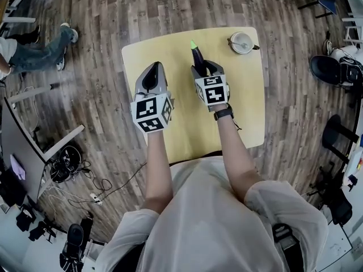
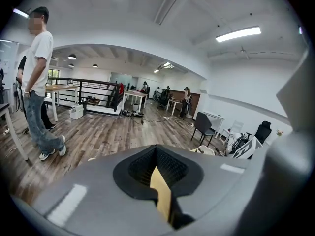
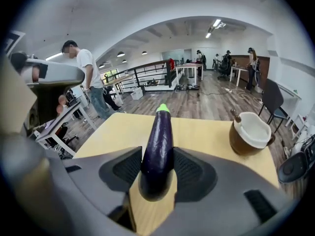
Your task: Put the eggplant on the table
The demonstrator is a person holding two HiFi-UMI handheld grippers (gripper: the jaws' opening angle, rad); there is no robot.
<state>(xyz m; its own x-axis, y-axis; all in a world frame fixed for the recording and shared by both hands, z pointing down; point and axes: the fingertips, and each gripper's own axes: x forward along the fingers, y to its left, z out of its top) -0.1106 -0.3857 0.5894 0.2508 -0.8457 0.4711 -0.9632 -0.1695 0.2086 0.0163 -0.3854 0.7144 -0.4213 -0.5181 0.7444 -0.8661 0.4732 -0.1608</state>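
Note:
A dark purple eggplant (image 1: 197, 54) with a green tip sticks forward out of my right gripper (image 1: 203, 68), above the yellow table (image 1: 244, 106). In the right gripper view the eggplant (image 3: 158, 146) is clamped between both pads of the right gripper (image 3: 157, 170), tip pointing away over the table (image 3: 206, 132). My left gripper (image 1: 152, 75) hovers beside it over the table's left part. Its jaws stand together with nothing in them, and in its own view the left gripper (image 2: 158, 173) shows only a thin slit of table between the pads.
A brown bowl with a white inside (image 1: 242, 42) stands at the table's far right corner, also seen as the bowl (image 3: 250, 132) to the right of the eggplant. A person (image 2: 37, 82) stands on the wood floor at the left. Chairs and desks surround the table.

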